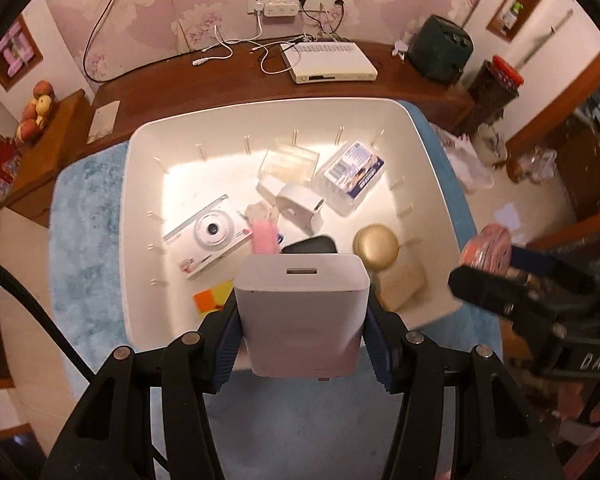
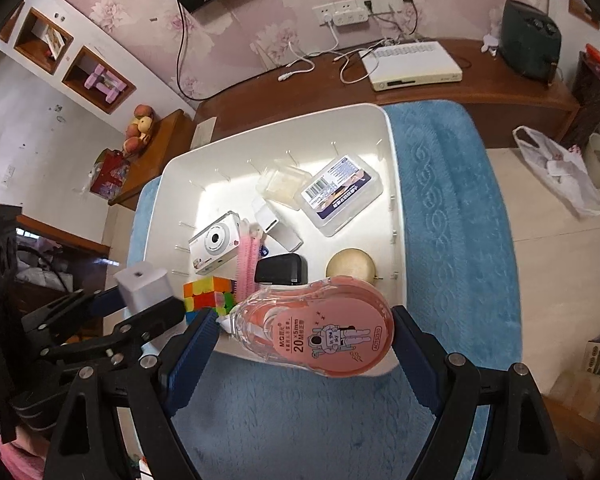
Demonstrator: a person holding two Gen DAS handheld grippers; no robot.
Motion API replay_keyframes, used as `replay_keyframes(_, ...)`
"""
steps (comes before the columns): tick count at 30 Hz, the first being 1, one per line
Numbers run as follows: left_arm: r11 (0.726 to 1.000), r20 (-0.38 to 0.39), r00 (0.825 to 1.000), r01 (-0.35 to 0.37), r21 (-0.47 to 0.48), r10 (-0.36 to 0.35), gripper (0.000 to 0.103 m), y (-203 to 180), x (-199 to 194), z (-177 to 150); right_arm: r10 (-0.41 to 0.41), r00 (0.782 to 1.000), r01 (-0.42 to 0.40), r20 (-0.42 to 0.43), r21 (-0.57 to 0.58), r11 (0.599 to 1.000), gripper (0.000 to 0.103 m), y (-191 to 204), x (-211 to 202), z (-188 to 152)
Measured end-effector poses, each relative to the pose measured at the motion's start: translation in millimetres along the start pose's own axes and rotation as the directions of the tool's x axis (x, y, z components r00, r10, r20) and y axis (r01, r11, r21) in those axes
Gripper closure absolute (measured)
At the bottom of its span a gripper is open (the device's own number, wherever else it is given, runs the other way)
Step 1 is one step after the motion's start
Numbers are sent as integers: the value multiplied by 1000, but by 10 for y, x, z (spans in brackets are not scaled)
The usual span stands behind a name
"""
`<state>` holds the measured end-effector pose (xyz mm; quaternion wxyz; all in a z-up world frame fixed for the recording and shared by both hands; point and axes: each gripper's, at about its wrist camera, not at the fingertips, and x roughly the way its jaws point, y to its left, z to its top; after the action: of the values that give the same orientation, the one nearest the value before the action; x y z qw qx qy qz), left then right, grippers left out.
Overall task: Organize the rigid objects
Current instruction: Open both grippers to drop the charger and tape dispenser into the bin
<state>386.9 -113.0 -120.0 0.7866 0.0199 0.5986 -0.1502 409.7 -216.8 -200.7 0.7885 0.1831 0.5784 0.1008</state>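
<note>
Bin: white glossy plastic. Towel: blue, fluffy cloth. Charger: matt white plastic. Correction tape: clear glossy plastic shell. Gripper pads: ribbed blue rubber. Cabinet: polished wood.

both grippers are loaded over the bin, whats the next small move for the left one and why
Probably lower the left hand-held gripper a little toward the near left part of the white bin and open it there. It is shut on the white charger, which hangs above the bin's near edge, and the floor between the camera and the puzzle cube looks bare.
</note>
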Motion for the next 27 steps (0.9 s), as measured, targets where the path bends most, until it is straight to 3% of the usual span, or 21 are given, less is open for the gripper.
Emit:
replay_keyframes(5,997,20,999,50,-66,-48,45,41,157,31,34,999,-34,-16,-1,999,17,-43,149,60)
replay_keyframes(10,992,12,999,32,-120,-31,44,89,293,34,58,998,-58,-40,7,998,17,-93,292,109)
replay_keyframes(13,990,71,997,36,-136,-26,44,126,230,33,68,996,-68,-56,13,998,17,-109,361,130)
replay_keyframes(17,987,105,994,6,-160,11,32,199,138,81,77,995,-76,-68,10,997,16,-98,410,148)
replay_keyframes(27,962,180,983,4,-273,47,21,496,-151,-29,76,996,-76,-47,-12,997,6,93,280,97)
